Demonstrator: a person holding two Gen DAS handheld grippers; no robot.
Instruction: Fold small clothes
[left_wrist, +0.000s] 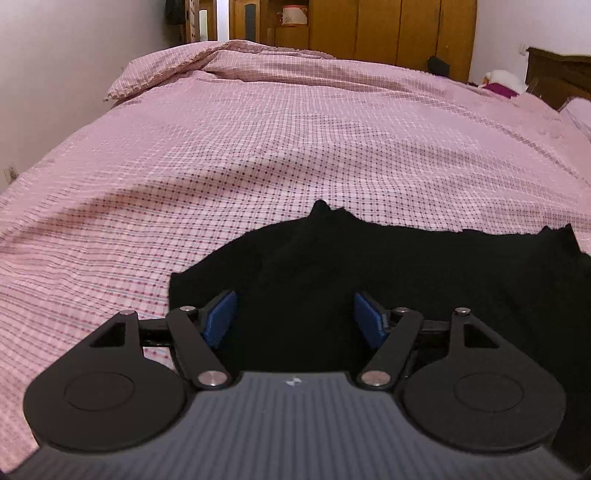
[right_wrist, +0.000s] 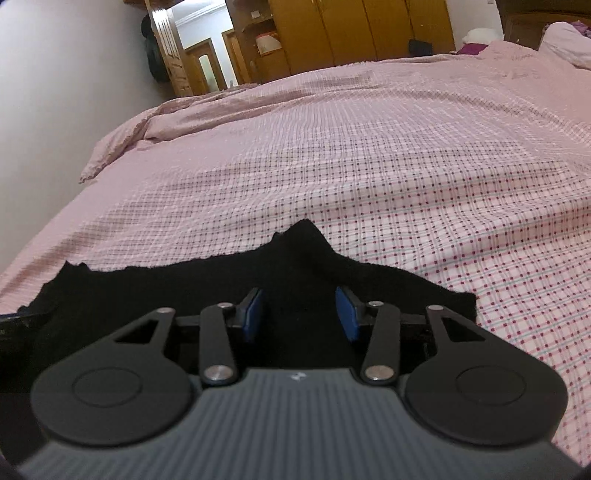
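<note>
Your left gripper and right gripper both hover over a small black knit garment lying on the pink checked bedspread, near its front edge. Each pair of blue-padded jaws stands apart with only dark fabric beneath; nothing is pinched. The garment's far edge appears ragged and peaked, so judge the folding as unfinished: further folds and smoothing remain.

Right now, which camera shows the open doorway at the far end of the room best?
The right wrist view: the doorway is seen wide open there, with a bright room and a second door behind it. In the left wrist view the same doorway is only a narrow bright strip at the top edge, beyond the bed.
</note>
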